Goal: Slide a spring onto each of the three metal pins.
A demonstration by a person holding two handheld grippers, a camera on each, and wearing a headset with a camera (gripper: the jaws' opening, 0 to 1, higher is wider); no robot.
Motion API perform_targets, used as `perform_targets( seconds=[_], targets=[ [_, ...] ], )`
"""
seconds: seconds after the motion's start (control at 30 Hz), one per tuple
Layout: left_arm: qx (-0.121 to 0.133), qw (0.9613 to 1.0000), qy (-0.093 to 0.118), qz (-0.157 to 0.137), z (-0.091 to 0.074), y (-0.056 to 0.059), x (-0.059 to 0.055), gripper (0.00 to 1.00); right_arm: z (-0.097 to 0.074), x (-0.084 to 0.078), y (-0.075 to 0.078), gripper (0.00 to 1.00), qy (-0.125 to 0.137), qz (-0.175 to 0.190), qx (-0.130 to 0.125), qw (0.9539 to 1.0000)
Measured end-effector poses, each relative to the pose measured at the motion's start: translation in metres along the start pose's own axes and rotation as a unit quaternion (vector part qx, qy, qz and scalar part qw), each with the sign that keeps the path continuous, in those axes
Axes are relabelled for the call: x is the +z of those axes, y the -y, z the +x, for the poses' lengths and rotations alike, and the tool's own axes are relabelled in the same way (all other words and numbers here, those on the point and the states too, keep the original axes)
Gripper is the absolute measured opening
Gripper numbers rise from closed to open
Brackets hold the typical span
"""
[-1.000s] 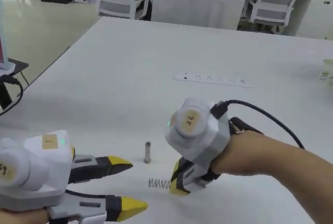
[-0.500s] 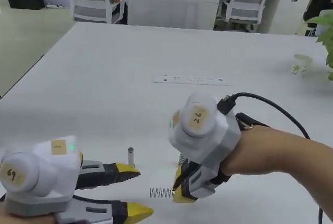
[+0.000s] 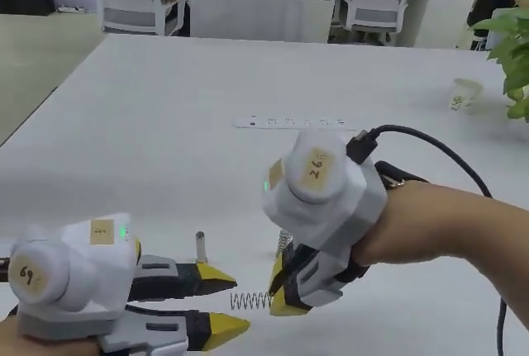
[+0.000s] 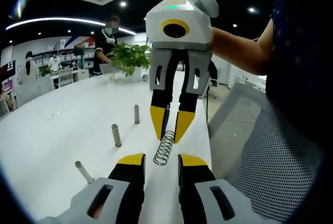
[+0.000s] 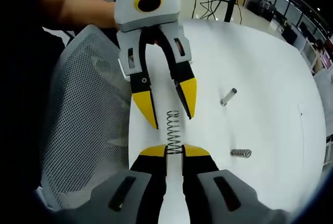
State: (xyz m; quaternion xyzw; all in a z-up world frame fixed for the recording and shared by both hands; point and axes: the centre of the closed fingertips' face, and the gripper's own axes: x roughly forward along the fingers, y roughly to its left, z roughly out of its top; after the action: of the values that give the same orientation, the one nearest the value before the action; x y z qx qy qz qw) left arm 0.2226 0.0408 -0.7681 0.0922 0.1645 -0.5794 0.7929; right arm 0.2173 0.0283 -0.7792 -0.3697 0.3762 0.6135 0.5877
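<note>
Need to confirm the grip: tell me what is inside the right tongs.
A spring, one end pinched in the right tongs, the rest jutting toward the open left tongs. How far back between them it reaches is covered.

L gripper point(image 4: 162, 160) held low, jaws apart, tips facing R gripper point(image 5: 174, 151), which angles down w/ jaws pinched on a spring point(image 5: 173, 130); bare R forearm behind it.
</note>
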Motion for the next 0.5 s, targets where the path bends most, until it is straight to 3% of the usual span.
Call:
perform_targets(
  seconds=[0.33,0.5],
  targets=[
    [-0.009,0.9998,0.001,0.017,0.0008,0.003,0.0001,0.04,-0.0008,0.004,-0.0024,0.08,0.002,-0.019,0.007,0.9998],
    [-0.012,0.9996,0.001,0.025,0.0018,0.0038,0.0006,0.03,-0.0012,0.0031,-0.0026,0.08,0.003,-0.027,0.008,0.9996]
  ],
)
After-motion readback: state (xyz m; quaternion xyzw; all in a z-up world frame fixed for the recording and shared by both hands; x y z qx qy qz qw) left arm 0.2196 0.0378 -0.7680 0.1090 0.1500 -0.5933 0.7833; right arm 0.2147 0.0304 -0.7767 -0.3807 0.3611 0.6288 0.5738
